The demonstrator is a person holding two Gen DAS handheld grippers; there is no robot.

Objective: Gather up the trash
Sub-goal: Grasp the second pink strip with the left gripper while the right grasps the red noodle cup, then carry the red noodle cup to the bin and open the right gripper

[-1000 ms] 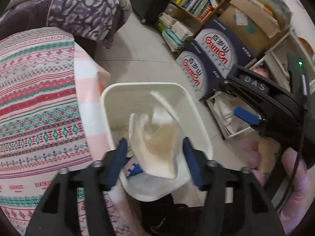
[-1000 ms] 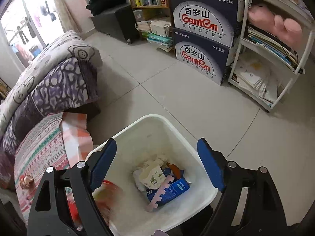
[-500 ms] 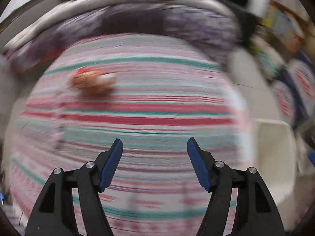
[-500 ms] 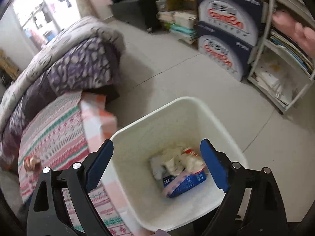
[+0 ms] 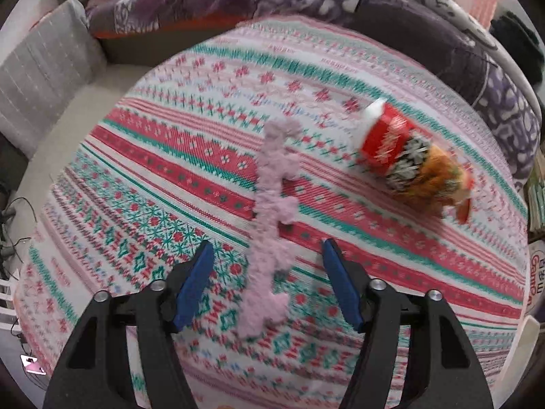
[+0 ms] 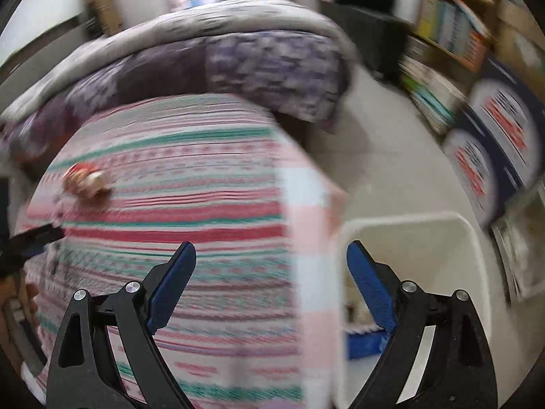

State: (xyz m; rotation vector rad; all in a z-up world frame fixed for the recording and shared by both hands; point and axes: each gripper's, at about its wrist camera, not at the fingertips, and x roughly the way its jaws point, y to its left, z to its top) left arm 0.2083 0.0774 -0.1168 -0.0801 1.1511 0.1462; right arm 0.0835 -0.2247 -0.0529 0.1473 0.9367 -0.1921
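Observation:
A long pink fluffy strip lies on the striped, patterned cloth. My left gripper hovers over the strip's near half. Its jaws are closing, with the strip in the gap between them and the pads clear of it. A crumpled red and orange snack wrapper lies to the right of the strip; the right wrist view shows the wrapper blurred at far left. My right gripper is open and empty above the cloth's edge beside the white bin, which holds blue and white trash.
A purple patterned blanket is heaped behind the cloth. A grey cushion lies at far left. Blue and white boxes and bookshelves stand right of the bin on the tiled floor. The bin's rim shows at lower right.
My left gripper swung from above the bin, where white paper sat between its jaws, to over the cloth and the pink strip; the paper is gone. My right gripper swung left off the bin.

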